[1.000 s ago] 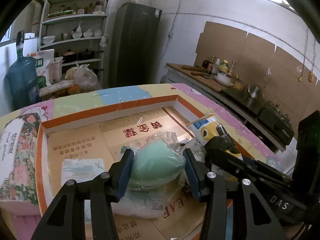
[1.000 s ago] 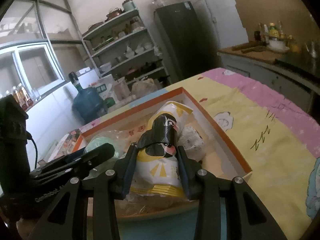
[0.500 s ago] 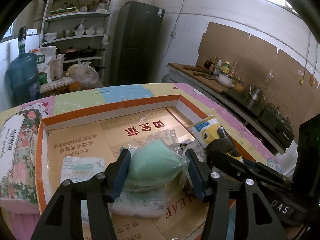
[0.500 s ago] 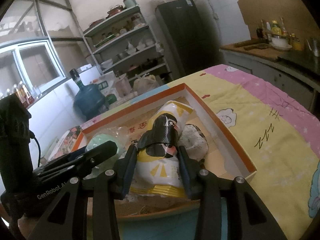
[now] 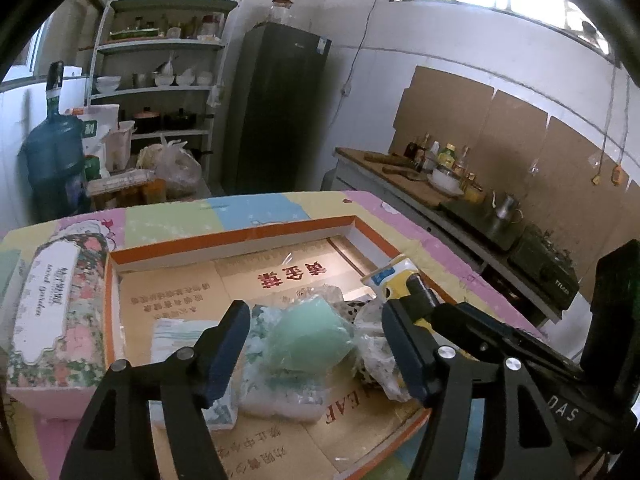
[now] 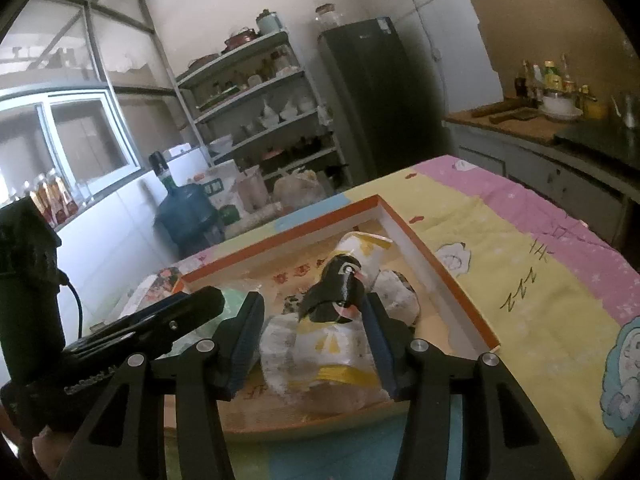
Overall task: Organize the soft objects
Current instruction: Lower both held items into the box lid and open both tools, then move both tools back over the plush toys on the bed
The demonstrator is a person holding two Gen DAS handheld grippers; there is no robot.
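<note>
A shallow orange-rimmed cardboard tray [image 5: 240, 236] lies on the table. In it a green sponge in clear plastic [image 5: 308, 340] rests on a white wrapped pack. My left gripper [image 5: 316, 356] is open around it, fingers apart from it. A white and yellow soft packet [image 6: 324, 344] with a black toy [image 6: 336, 292] on it lies in the tray [image 6: 460, 292]. My right gripper [image 6: 312, 344] is open around the packet, not touching it. A folded cloth pack [image 5: 180, 336] lies left of the sponge.
A floral tissue pack [image 5: 52, 308] lies left of the tray. The table has a pastel cartoon cloth [image 6: 540, 280]. A shelf rack, blue water jug [image 5: 52, 160], dark fridge [image 5: 276, 108] and a kitchen counter [image 5: 460, 204] stand behind.
Both grippers have opened and let go: the left released the green sponge, the right released the yellow packet. Both have drawn back a little.
</note>
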